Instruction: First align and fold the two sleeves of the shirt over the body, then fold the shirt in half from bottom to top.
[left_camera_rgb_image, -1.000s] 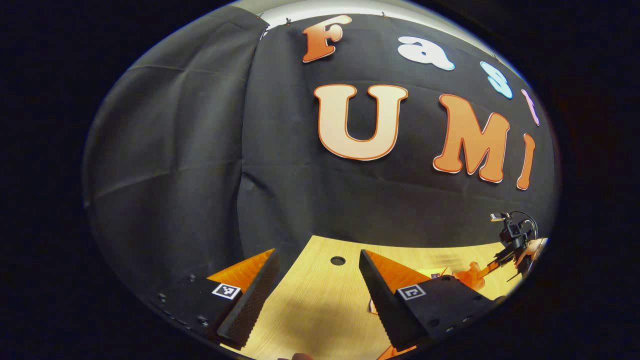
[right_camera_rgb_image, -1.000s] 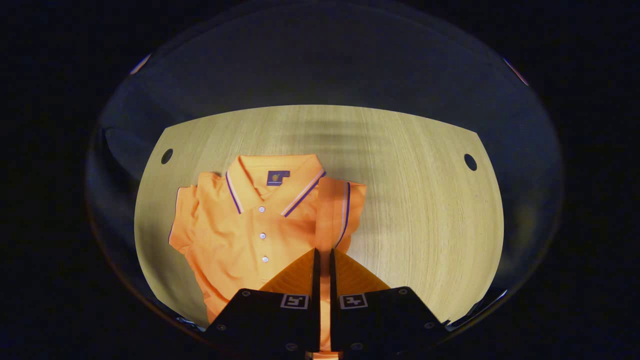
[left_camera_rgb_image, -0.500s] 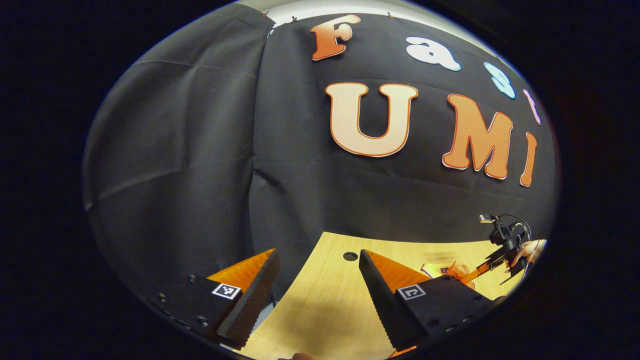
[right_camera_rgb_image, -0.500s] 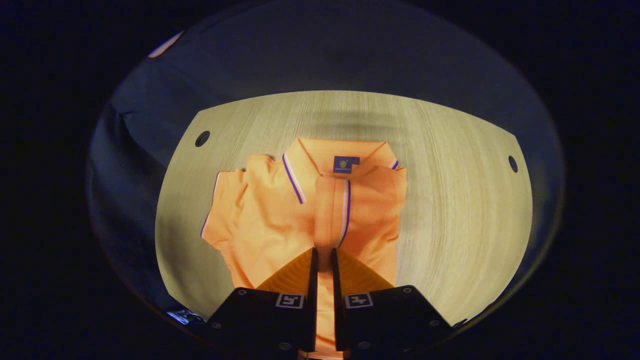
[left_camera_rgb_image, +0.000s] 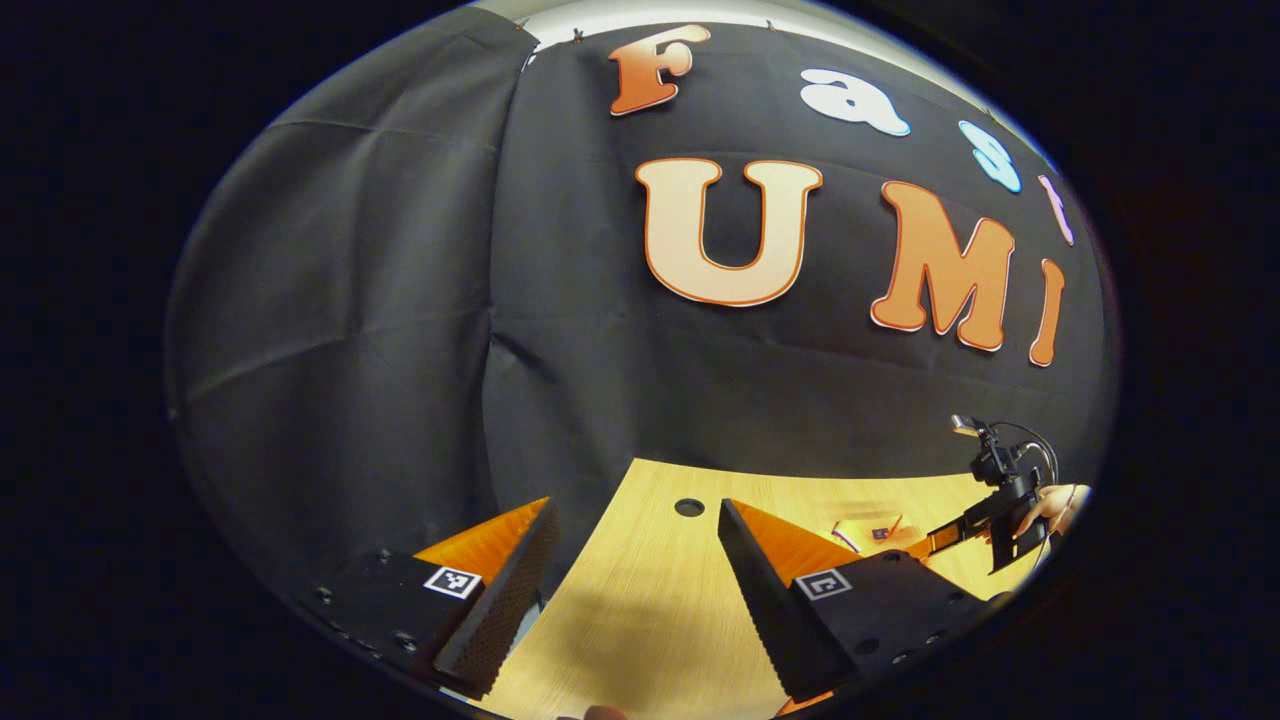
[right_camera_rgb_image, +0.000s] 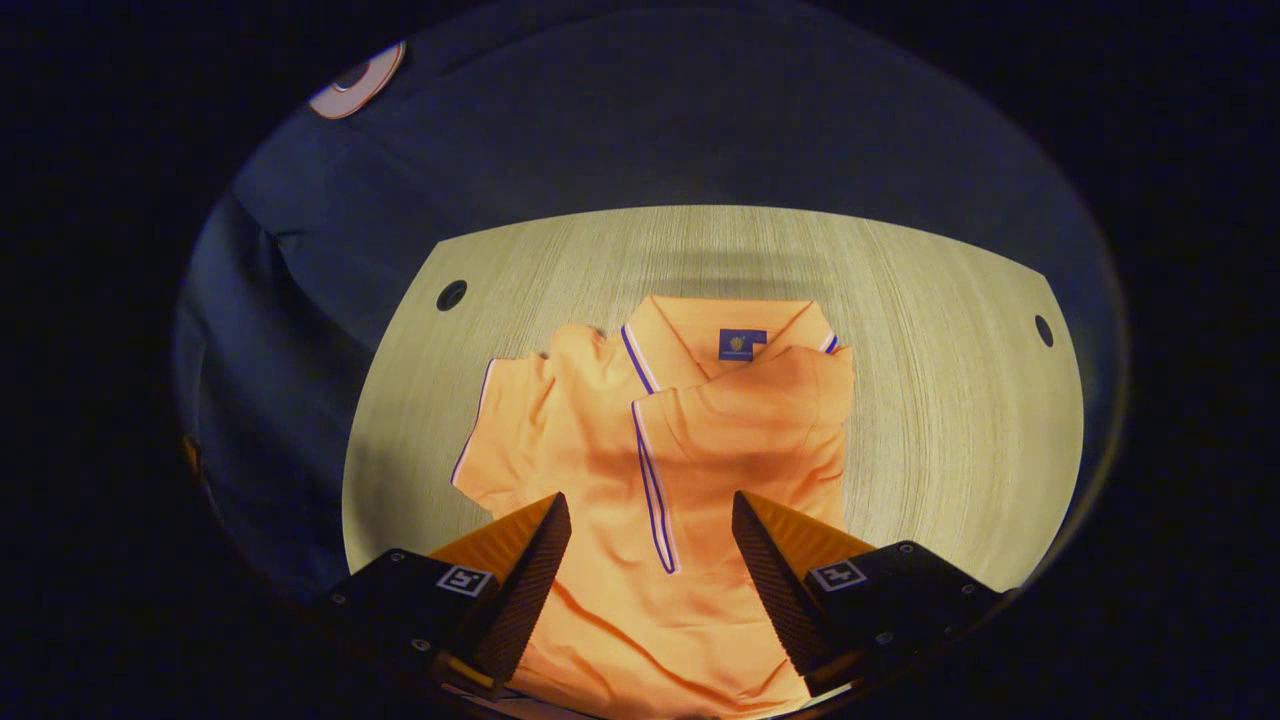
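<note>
Right gripper (right_camera_rgb_image: 650, 520): fingers stood wide apart above the shirt, gripping nothing.
Shirt (right_camera_rgb_image: 600, 470): an orange polo, lying flat on the bench (right_camera_rgb_image: 930, 420) ahead of and below the right gripper's fingers, collar at the far end.
Folded sleeve (right_camera_rgb_image: 750, 420): lay across the shirt's body between and just beyond the two fingers; its striped cuff edge ran down the middle of the chest.
Other sleeve (right_camera_rgb_image: 510, 430): spread outward past the left-hand finger, flat on the bench.
Collar (right_camera_rgb_image: 730, 325): beyond the folded sleeve, a dark label visible inside it.
Left gripper (left_camera_rgb_image: 635, 580): fingers stood wide apart with only bare bench between them, well to the side of the shirt.
Bench holes (right_camera_rgb_image: 451, 295): one dark round hole near each far corner.
Far gripper in the left gripper view (left_camera_rgb_image: 945, 540): a hand (left_camera_rgb_image: 1050, 505) held it low over the shirt's collar (left_camera_rgb_image: 865, 530), beyond the right-hand finger.
</note>
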